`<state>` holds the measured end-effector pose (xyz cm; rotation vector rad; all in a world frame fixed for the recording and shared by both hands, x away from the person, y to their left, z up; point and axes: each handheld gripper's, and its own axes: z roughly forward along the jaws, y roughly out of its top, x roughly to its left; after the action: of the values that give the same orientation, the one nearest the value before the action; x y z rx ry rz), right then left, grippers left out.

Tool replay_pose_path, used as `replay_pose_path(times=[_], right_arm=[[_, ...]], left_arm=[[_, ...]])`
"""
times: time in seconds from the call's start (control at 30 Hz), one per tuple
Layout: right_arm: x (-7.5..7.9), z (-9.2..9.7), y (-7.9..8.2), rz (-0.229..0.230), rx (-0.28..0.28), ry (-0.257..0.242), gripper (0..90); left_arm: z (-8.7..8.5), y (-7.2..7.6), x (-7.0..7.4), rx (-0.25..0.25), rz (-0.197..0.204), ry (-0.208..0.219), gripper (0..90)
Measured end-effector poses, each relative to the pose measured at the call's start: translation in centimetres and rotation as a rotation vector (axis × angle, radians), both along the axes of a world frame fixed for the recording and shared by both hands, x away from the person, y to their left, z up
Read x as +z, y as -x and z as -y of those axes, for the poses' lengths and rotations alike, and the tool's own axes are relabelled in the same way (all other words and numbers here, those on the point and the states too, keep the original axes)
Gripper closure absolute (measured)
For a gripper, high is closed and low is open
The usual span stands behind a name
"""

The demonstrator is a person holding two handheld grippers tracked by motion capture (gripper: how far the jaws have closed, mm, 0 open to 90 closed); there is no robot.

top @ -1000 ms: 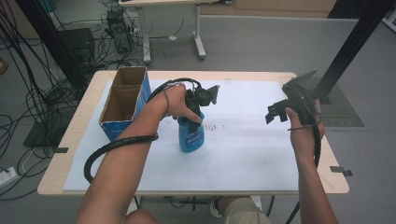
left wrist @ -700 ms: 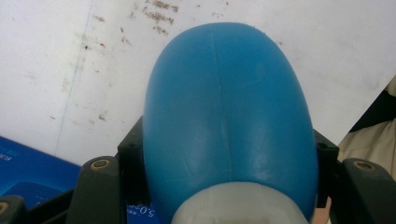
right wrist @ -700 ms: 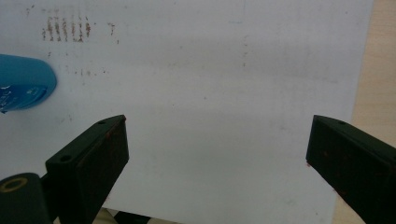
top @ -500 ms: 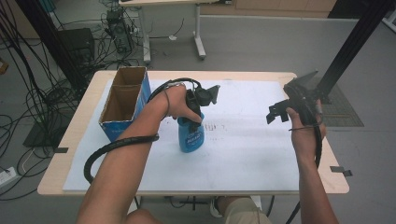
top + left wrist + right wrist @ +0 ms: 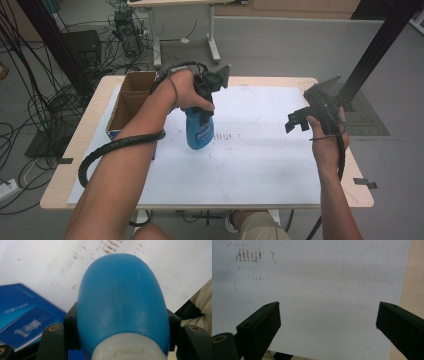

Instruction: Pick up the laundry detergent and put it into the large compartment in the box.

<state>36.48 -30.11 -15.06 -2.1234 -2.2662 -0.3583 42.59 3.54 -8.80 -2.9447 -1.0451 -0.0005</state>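
Both black jaws of the left gripper (image 5: 202, 102) clamp the neck of a blue, smooth, probably slippery and lightish plastic spray bottle (image 5: 121, 305) hanging above the table's white sheet (image 5: 260, 150), cardboard box (image 5: 131, 97) at nine o'clock, while the right gripper (image 5: 328, 325) gapes empty.

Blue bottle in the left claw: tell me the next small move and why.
Probably carry the bottle left toward the open box and hold it over the opening. The left claw is shut on the bottle near its white neck, and the box stands right beside it. The right claw is open and holds nothing above the white sheet, so it need not help.
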Motion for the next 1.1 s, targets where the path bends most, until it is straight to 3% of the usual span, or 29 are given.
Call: replay_pose_path(times=[0.1,0.3,0.7,0.93,1.1], right_arm=[[0.2,-0.1,0.1,0.004,0.001,0.005,5.7],[0.6,-0.6,0.1,0.006,0.012,0.009,5.7],[1.0,-0.8,0.0,0.014,0.026,0.009,5.7],[1.2,-0.8,0.0,0.013,0.029,0.011,5.7],[1.3,-0.8,0.0,0.014,0.030,0.010,5.7]], left_arm=[[-0.5,-0.5,2.0,0.062,0.003,0.000,37.3],[-1.8,-0.9,6.3,0.196,0.047,0.001,37.5],[-6.4,-0.6,14.4,0.494,0.136,0.051,37.5],[-9.5,-0.3,17.2,0.624,0.160,0.035,37.5],[-12.1,0.2,18.7,0.717,0.172,0.050,37.5]])
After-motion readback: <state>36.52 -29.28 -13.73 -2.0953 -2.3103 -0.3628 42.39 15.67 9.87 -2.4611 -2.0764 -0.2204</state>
